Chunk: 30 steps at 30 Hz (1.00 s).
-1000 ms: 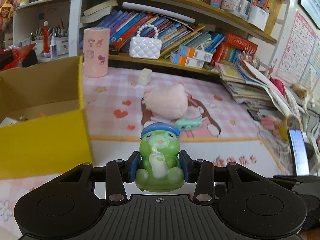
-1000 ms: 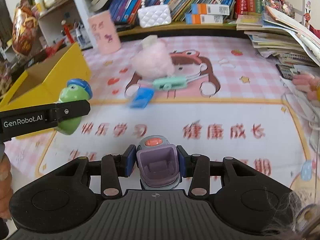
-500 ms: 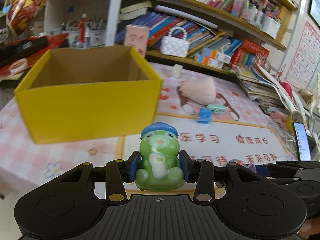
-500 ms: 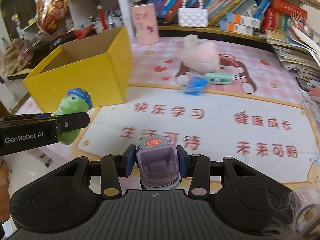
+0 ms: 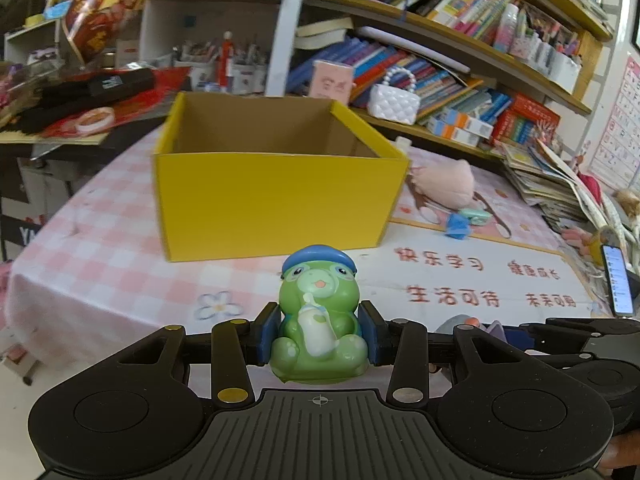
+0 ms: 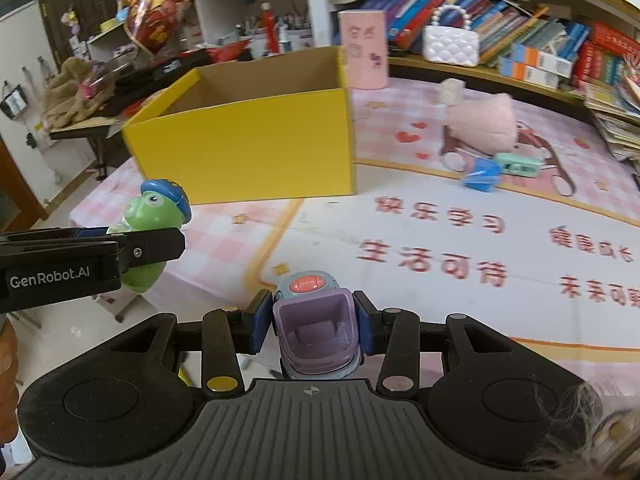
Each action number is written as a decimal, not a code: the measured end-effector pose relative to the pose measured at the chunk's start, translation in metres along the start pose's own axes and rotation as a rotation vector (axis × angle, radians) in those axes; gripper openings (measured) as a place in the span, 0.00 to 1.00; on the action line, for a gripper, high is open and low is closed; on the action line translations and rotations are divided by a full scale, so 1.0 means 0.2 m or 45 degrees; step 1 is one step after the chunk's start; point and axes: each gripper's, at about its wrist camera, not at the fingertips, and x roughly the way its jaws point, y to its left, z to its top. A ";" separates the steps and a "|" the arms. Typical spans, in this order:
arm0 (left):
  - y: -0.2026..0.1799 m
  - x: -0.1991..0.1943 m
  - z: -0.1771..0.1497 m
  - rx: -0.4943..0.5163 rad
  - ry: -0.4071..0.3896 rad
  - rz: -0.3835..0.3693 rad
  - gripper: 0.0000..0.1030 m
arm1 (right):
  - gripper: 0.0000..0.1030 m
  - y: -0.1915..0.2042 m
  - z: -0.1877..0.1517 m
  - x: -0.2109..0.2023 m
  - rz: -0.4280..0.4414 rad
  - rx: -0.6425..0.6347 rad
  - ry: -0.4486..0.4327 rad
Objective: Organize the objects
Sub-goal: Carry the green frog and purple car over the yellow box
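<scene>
Table (image 5: 100, 264) w/ pink check cloth and a printed mat fills both views. Yellow box (image 5: 276, 196) stands open-topped on it, beyond both grippers; inside looks bare as far as the walls let me see. Pink plush (image 6: 480, 128) lies right of the box, w/ a blue toy (image 6: 480, 174) and mint toy (image 6: 518, 165) just beside it.

Right wrist view alone shows the left gripper from the side, low at the table's near-left edge, fingers level. Left wrist view alone shows a phone (image 5: 618, 280) at far right, and only a sliver of the right gripper's load.

Left gripper (image 5: 319, 338): jaws clamped on green frog toy (image 5: 319, 316), upright, facing cam, held in air short of the box.

Right gripper (image 6: 316, 330): jaws closed on purple toy (image 6: 316, 330), orange button on top, over the mat's near edge.
</scene>
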 end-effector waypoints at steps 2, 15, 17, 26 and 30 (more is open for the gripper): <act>0.05 -0.03 -0.01 -0.008 -0.014 0.018 0.39 | 0.39 0.06 0.00 0.01 0.022 -0.010 -0.002; 0.20 -0.18 0.12 -0.016 -0.218 0.055 0.39 | 0.39 0.27 0.13 -0.03 0.062 -0.078 -0.120; 0.21 -0.18 0.18 -0.017 -0.265 0.050 0.39 | 0.39 0.27 0.21 -0.05 0.054 -0.090 -0.172; 0.21 -0.09 0.45 -0.042 -0.436 0.072 0.39 | 0.39 0.22 0.58 -0.07 0.048 -0.126 -0.400; 0.19 0.00 0.55 -0.014 -0.455 0.093 0.39 | 0.39 0.19 0.75 0.03 0.057 -0.148 -0.454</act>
